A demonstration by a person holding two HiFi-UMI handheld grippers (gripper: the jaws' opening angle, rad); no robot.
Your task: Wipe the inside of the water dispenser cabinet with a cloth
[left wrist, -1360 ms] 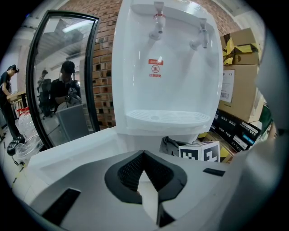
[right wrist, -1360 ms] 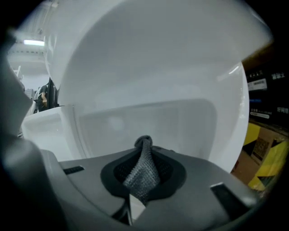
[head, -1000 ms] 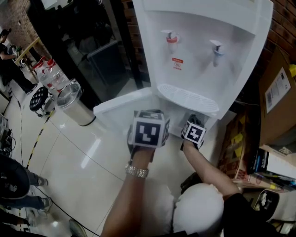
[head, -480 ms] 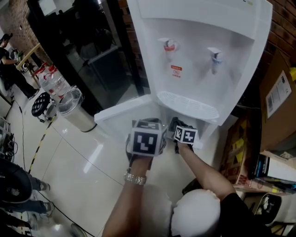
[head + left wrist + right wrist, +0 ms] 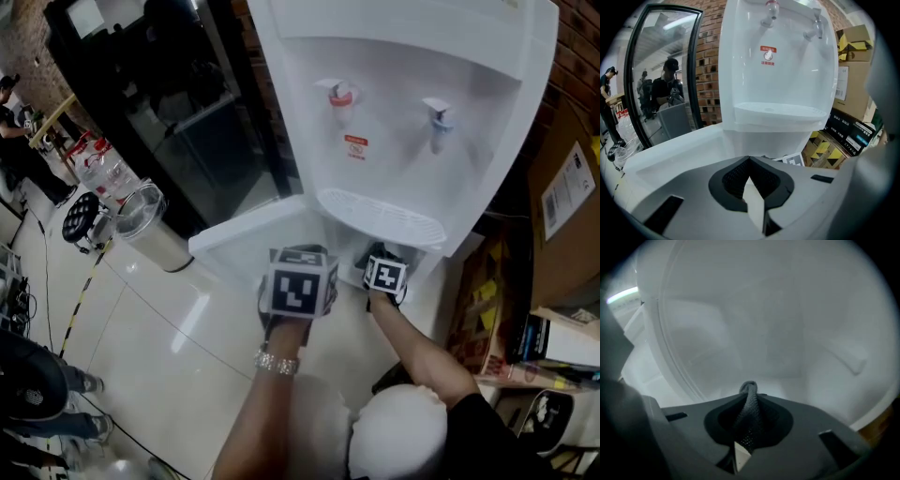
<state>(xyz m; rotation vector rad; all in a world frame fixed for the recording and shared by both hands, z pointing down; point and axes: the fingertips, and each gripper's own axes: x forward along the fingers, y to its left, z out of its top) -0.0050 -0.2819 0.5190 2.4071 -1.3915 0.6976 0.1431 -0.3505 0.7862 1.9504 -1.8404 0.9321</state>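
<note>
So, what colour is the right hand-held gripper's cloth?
The cloth is black, clearest in the right gripper view.

No txt legible: red/white sticker (image 5: 354, 146) on dispenser (image 5: 469, 56) front below red tap (image 5: 341, 94), white label (image 5: 565, 190) on cardboard box (image 5: 553, 258), print on black boxes (image 5: 846, 133), all too small.

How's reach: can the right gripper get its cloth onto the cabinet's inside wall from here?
Probably yes. The door stands open, the right gripper is inside the cabinet, shut on the cloth, and nothing shows between cloth and the white wall.
</note>
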